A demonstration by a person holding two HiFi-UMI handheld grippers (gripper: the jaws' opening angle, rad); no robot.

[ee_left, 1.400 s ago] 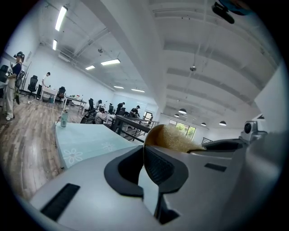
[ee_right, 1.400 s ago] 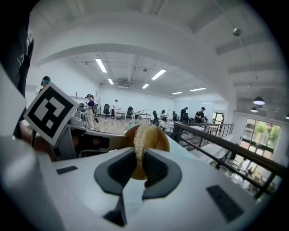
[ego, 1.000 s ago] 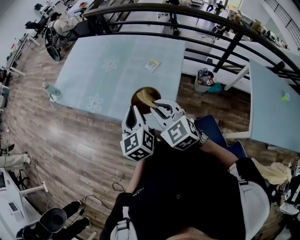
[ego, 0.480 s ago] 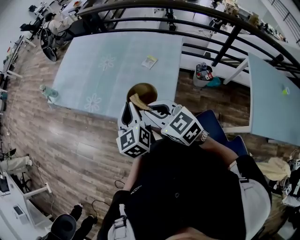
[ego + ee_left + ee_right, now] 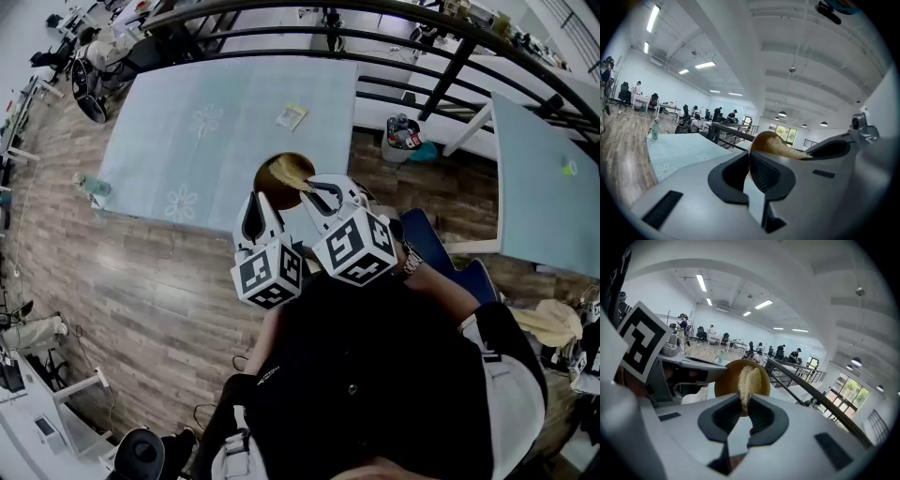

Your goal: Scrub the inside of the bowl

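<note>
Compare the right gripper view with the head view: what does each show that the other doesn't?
Right gripper view only: the right gripper with its jaws shut on the end of the pale scrubber. Head view only: the whole blue table, a yellowish packet lying on it, and the bin beyond. Both: the bowl with the scrubber in it, and the left gripper at its rim.

Brown bowl, pale yellowish scrubber

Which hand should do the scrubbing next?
The right. The right gripper is shut on the pale scrubber, which lies inside the bowl. The left gripper is shut on the bowl's rim and holds it up, so it should probably just steady it.
</note>
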